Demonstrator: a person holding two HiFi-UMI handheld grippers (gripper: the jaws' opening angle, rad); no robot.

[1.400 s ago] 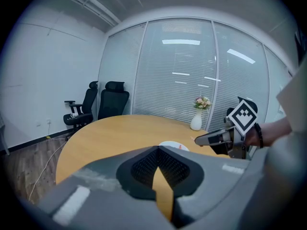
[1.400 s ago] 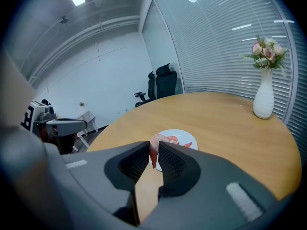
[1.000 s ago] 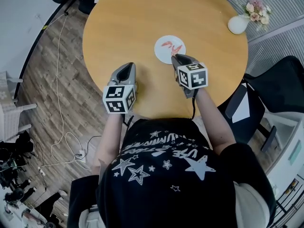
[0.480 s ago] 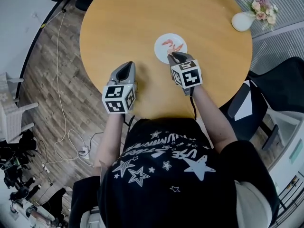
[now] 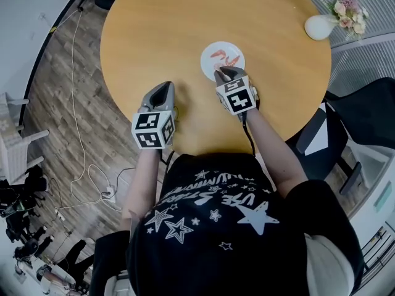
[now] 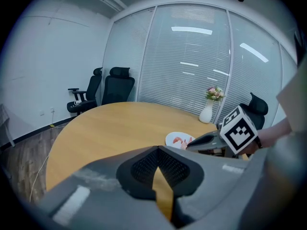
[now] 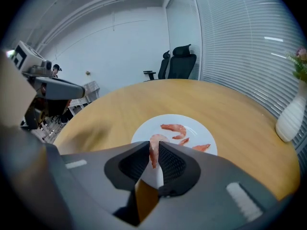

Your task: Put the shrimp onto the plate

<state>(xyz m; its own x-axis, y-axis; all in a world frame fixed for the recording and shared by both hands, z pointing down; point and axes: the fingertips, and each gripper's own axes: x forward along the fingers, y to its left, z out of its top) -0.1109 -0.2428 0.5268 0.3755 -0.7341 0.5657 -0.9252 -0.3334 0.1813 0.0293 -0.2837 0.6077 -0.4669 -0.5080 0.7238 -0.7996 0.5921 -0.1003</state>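
Pinching shrimp (image 7: 153, 153), right tongs (image 5: 223, 74) hover at plate (image 7: 194, 127) near rim; left tongs (image 6: 157, 150) clenched, empty.

On my feed I see a black T-shirt (image 5: 216, 227) with short sleeves, printed with white stars and white lettering. The left gripper (image 5: 163, 86) and right gripper (image 5: 222, 73) are tapered grey shells, each with a white marker cube (image 5: 153, 129) of black squares. The pads (image 7: 171, 164) inside are black and ribbed. A dark cable (image 5: 249, 142) leaves the right one.
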